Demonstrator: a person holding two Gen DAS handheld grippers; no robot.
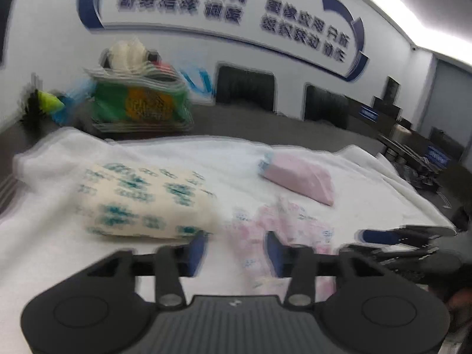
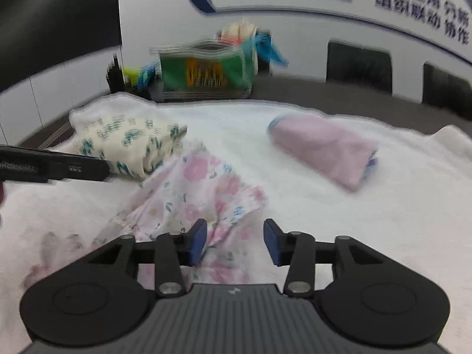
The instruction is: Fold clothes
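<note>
A crumpled white garment with pink flowers [image 2: 194, 194] lies on the white towel-covered table [image 2: 324, 206]; it also shows in the left wrist view [image 1: 283, 230]. My left gripper [image 1: 236, 250] is open and empty just above its left part. My right gripper [image 2: 234, 240] is open and empty over its near edge. A folded cream garment with teal print [image 1: 141, 200] [image 2: 126, 141] lies to the left. A folded pink garment [image 1: 298, 177] [image 2: 324, 150] lies to the right.
A green bag stuffed with clothes [image 1: 141, 103] [image 2: 206, 70] stands behind the towel on the dark table. The left gripper shows at the left edge of the right wrist view [image 2: 53, 166]; the right gripper shows at the right of the left wrist view [image 1: 407, 242].
</note>
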